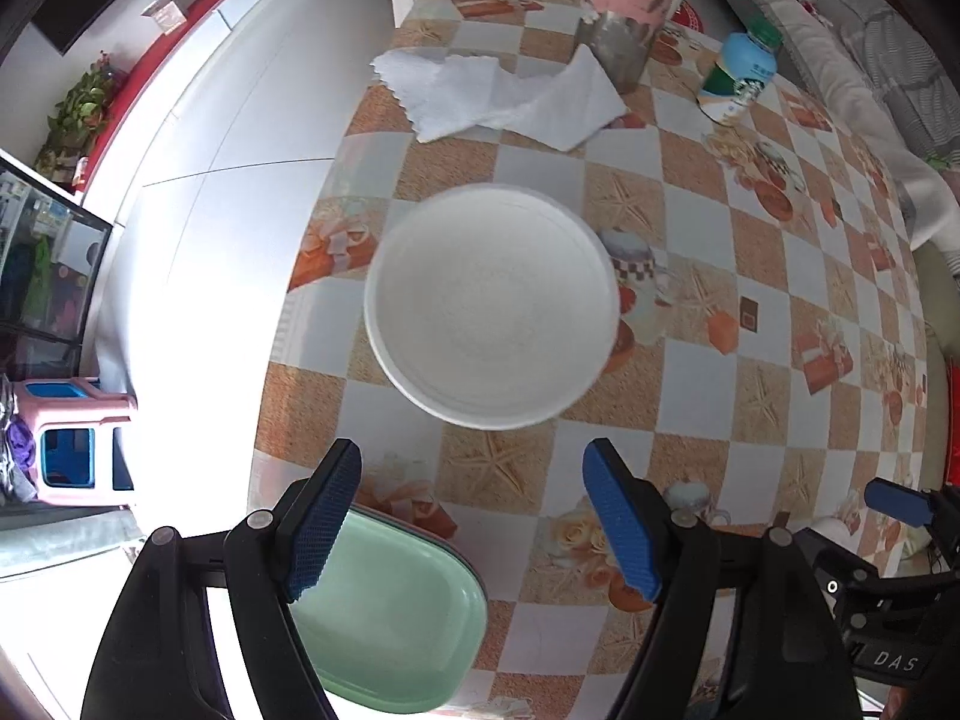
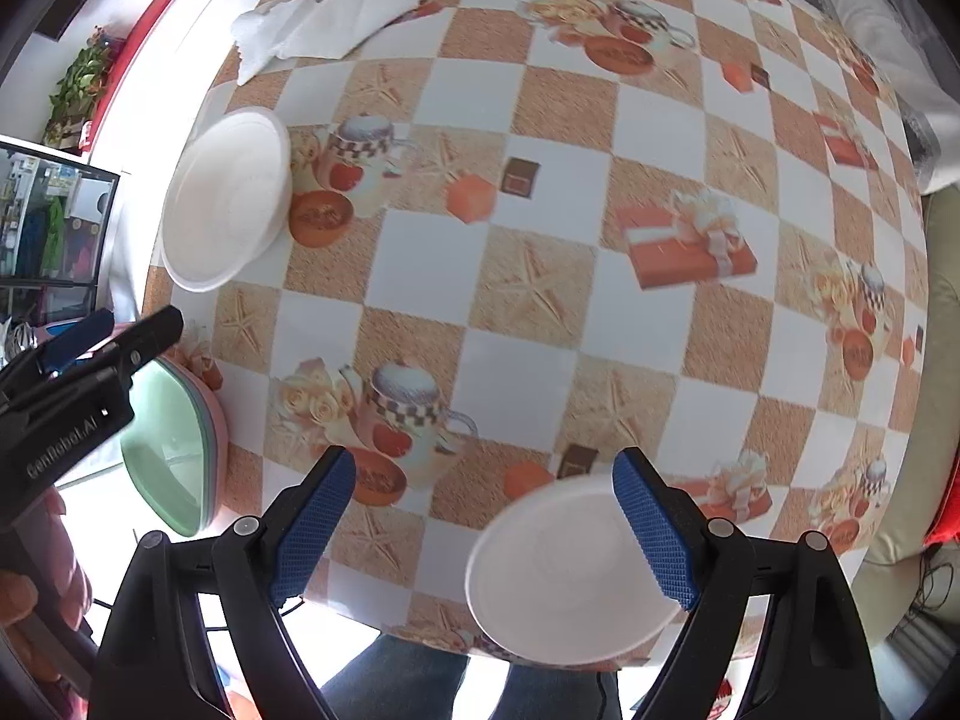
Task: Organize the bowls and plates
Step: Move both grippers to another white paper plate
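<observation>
A round white bowl stands on the checked tablecloth, just ahead of my left gripper, which hangs open above the table with nothing between its fingers. Below it a green plate tops a small stack near the table's left edge. In the right wrist view the same white bowl and green plate, over pink ones, lie at the left. A flat white plate rests at the table's front edge, partly under the right finger of my right gripper, which is open and empty.
A white cloth, a metal tin with a pink band and a Starbucks bottle stand at the far end. The table edge drops to the floor, with a pink stool beyond. A person's legs are at the near edge.
</observation>
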A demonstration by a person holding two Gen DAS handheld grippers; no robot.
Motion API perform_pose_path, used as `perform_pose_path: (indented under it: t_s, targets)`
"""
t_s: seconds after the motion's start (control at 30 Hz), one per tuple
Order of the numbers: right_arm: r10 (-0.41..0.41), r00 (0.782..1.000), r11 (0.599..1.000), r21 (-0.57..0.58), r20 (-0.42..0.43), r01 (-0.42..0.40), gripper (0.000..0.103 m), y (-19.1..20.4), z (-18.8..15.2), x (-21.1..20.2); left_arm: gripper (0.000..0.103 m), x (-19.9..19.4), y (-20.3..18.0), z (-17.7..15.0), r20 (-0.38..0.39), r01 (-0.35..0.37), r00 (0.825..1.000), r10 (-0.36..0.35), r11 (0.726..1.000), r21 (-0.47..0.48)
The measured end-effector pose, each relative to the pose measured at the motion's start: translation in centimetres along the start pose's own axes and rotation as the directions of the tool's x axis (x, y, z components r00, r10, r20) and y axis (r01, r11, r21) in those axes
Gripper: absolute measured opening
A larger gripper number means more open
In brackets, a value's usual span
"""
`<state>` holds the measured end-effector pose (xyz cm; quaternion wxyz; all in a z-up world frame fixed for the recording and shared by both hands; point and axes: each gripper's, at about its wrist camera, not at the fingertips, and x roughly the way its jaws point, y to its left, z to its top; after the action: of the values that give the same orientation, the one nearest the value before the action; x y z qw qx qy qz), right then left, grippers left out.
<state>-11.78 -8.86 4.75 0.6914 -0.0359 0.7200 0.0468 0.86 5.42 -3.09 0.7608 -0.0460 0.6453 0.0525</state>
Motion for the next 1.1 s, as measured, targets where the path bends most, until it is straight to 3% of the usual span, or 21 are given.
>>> perform_pose_path:
  t_s: [0.4,0.83,1.03,1.1]
  targets:
    - [0.038,0.999,0.999,-0.014,0.002,-0.038,0.089,4.6,5.6,1.8,0.08,4.1,4.8,4.2,-0.038,-0.064,0.997,0.06,0.99,-0.123]
    - [0.067,0.998,0.998,0.02,0.009,-0.067,0.089,7.9,10.5,6.4,0.08,8.1,4.4,6.9,-0.061,-0.122,0.991,0.118,0.99,-0.076]
    - [0.067,0.997,0.998,0.008,0.024,-0.067,0.088,9.4,11.8,7.8,0.079,9.3,4.3,7.4,-0.064,-0.117,0.992,0.113,0.991,-0.066]
    - [0.065,0.997,0.998,0.007,0.03,-0.066,0.081,9.7,11.8,8.0,0.075,9.6,4.3,7.4,-0.072,-0.102,0.993,0.097,0.993,-0.063]
